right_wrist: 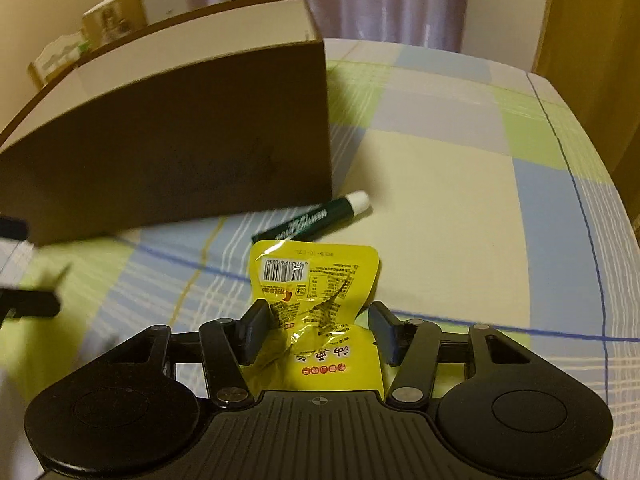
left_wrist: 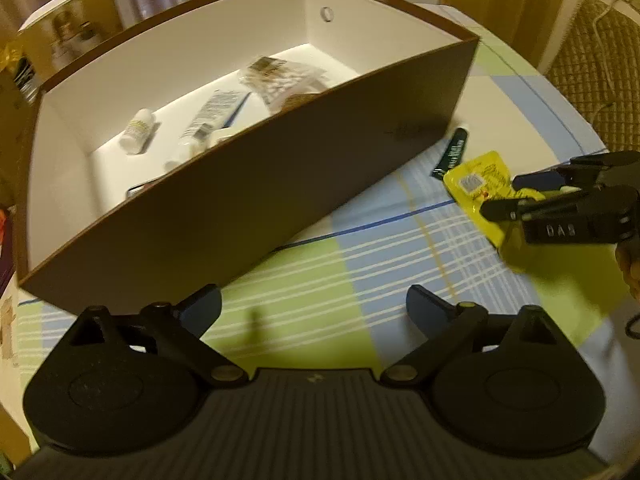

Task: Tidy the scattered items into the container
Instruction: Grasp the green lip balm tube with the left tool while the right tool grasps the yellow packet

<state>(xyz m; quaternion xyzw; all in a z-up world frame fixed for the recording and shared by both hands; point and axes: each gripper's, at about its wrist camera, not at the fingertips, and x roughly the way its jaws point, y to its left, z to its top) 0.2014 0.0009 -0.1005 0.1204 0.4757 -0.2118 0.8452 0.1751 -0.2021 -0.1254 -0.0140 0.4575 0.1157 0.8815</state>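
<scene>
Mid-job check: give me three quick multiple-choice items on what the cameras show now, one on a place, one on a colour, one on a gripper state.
1. Where does the green tube lie?
A. inside the brown box
B. on the tablecloth beside the brown box
C. in the left hand-held gripper

2. What colour is the packet?
A. red
B. white
C. yellow

3. How is the left hand-held gripper?
A. open, holding nothing
B. shut on the tube
C. shut on the packet

Answers:
1. B, it rests on the cloth at the box's base.
2. C, a yellow wrapper.
3. A, fingers spread over bare cloth.
</scene>
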